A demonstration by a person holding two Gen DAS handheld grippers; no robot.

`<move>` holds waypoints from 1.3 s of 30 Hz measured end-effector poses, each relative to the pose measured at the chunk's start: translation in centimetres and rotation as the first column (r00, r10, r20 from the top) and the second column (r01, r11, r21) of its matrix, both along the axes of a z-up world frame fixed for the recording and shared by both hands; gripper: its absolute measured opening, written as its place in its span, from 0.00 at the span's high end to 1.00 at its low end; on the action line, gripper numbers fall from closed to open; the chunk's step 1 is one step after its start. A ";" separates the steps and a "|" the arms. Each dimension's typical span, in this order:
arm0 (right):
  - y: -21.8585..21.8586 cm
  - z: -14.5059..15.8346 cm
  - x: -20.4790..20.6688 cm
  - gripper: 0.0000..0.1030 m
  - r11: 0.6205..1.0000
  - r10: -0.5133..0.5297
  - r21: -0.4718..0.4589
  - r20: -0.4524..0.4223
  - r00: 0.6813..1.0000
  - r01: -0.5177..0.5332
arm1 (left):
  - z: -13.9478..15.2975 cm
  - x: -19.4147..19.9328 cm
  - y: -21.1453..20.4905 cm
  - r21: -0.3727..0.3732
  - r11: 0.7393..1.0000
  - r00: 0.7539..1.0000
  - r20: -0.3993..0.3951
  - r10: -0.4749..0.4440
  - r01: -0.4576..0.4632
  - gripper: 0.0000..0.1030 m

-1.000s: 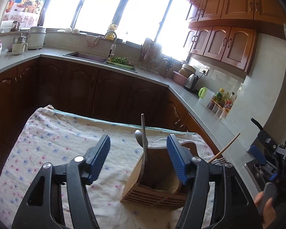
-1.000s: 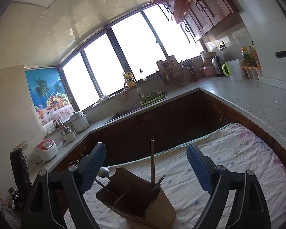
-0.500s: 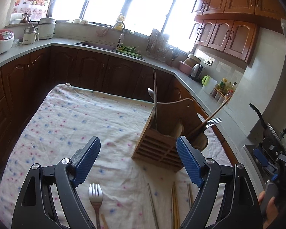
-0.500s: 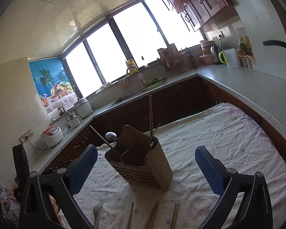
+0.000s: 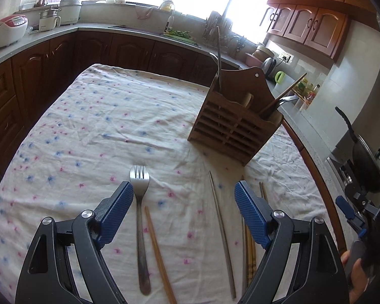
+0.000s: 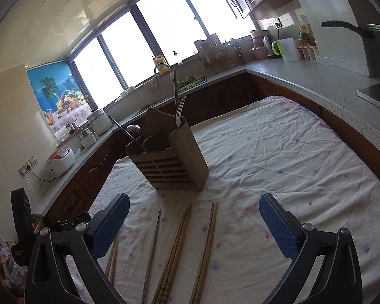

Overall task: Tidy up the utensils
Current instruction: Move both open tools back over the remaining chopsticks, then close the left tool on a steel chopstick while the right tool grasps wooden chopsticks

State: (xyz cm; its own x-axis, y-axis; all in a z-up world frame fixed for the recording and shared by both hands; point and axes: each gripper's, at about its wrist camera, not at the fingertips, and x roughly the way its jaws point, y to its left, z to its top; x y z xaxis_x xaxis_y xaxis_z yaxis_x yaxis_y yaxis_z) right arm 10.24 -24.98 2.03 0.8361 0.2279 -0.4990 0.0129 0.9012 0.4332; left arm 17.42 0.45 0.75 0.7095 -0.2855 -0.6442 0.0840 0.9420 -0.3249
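A wooden utensil holder (image 5: 236, 124) stands on the floral tablecloth (image 5: 93, 126), holding a spoon, a fork and chopsticks; it also shows in the right wrist view (image 6: 169, 159). A metal fork (image 5: 139, 217) lies on the cloth just inside my left gripper's left finger. A wooden chopstick (image 5: 159, 253) and a metal chopstick (image 5: 221, 228) lie between the fingers. My left gripper (image 5: 183, 212) is open and empty above them. My right gripper (image 6: 193, 225) is open and empty above several chopsticks (image 6: 177, 250).
Dark wooden cabinets and a grey counter (image 5: 139, 31) wrap around the table. A rice cooker (image 5: 7, 29) stands at the left, a kettle (image 5: 268, 64) and a pan (image 5: 364, 157) at the right. The person's other hand and gripper (image 5: 362, 217) show at the right edge.
Both grippers have pulled back and tilted down away from the holder. The fork and chopsticks on the cloth have come into view beneath them. Both stay open.
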 end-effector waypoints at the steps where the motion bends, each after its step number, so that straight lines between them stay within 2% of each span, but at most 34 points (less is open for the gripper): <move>1: 0.0 -0.2 -0.1 0.00 1.000 -0.001 -0.001 -0.008 1.000 0.001 | -0.2 -0.1 -0.2 -0.001 1.000 1.000 -0.007 -0.002 0.002 0.19; 9: 0.5 -1.4 0.0 0.00 1.000 0.003 -0.024 -0.048 0.999 -0.004 | -1.3 -0.3 -1.0 0.017 1.000 0.999 -0.039 -0.022 0.023 0.19; 16: 0.9 -2.2 1.3 0.02 0.999 0.016 -0.050 -0.080 0.997 -0.020 | -1.4 1.0 -2.0 0.040 0.998 0.998 -0.053 -0.038 0.040 0.19; 18: 1.0 -2.5 1.8 0.08 0.998 0.012 -0.065 -0.095 0.995 -0.018 | -1.6 1.6 -2.3 0.050 0.998 0.997 -0.061 -0.041 0.044 0.19; 22: 1.1 -3.6 3.3 0.35 0.997 0.016 -0.077 -0.154 0.988 -0.028 | -2.1 2.7 -3.2 0.081 0.995 0.995 -0.084 -0.050 0.057 0.19; 23: 1.1 -3.9 3.8 0.43 0.996 0.020 -0.078 -0.169 0.985 -0.034 | -2.3 3.0 -3.5 0.094 0.994 0.994 -0.090 -0.055 0.064 0.21; 25: 1.2 -4.6 4.6 0.52 0.996 0.034 -0.075 -0.201 0.979 -0.050 | -2.6 3.6 -4.1 0.111 0.990 0.992 -0.103 -0.071 0.082 0.28; 27: 1.4 -5.2 5.4 0.56 0.995 0.048 -0.071 -0.227 0.973 -0.066 | -3.0 4.2 -4.7 0.119 0.988 0.989 -0.124 -0.085 0.100 0.38; 29: 1.8 -5.7 5.9 0.64 0.994 0.066 -0.067 -0.243 0.968 -0.085 | -3.5 4.8 -5.2 0.122 0.986 0.985 -0.144 -0.096 0.114 0.44; 37: 3.7 -6.9 7.8 0.80 0.985 0.141 -0.059 -0.284 0.948 -0.164 | -4.6 6.4 -6.4 0.123 0.982 0.976 -0.185 -0.118 0.142 0.49; 39: 4.1 -7.3 8.3 0.82 0.983 0.147 -0.065 -0.300 0.943 -0.174 | -4.8 6.7 -6.6 0.125 0.981 0.974 -0.192 -0.123 0.149 0.51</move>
